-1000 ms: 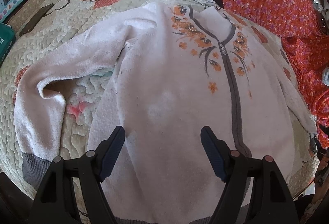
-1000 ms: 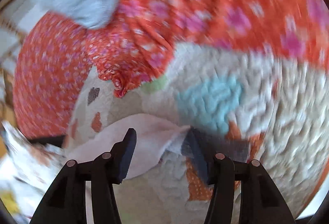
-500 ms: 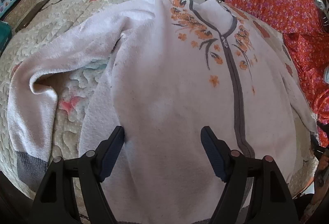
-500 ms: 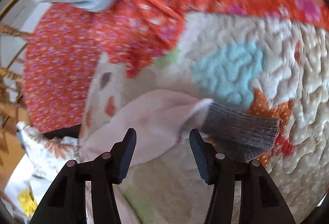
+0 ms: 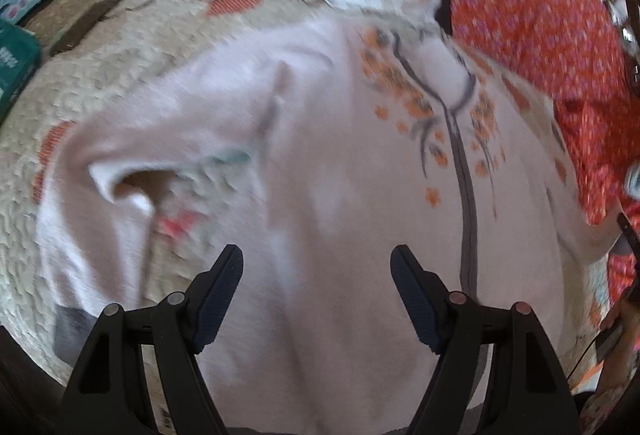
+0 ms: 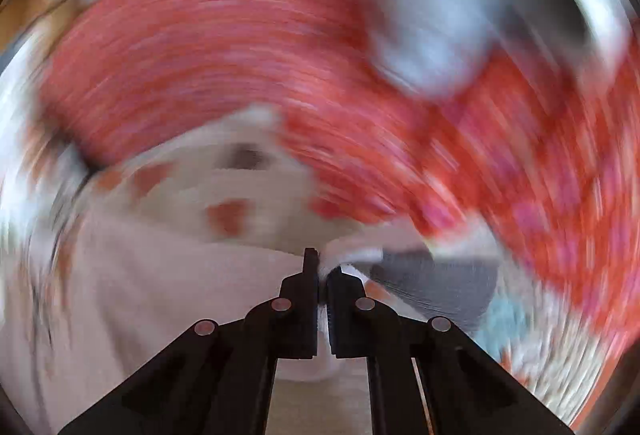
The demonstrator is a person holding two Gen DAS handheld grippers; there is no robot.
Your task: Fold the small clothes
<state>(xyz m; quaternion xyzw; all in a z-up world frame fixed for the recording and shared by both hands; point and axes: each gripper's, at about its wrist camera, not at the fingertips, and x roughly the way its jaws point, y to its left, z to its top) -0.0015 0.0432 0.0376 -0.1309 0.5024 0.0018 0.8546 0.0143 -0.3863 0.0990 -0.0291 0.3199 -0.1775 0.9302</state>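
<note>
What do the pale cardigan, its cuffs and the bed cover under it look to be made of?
Cardigan: seems a soft fleecy or brushed knit, matte and fuzzy, pale pink, with orange flower motifs beside a grey zip band. Cuff: grey ribbed knit, fine parallel ridges show. Bed cover: quilted cotton-like fabric, puffy stitched swirls; the fibre itself cannot be told.

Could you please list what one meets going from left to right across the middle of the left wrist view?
Quilted bedspread → folded-back sleeve of the pale cardigan → grey zipper band → red floral fabric.
</note>
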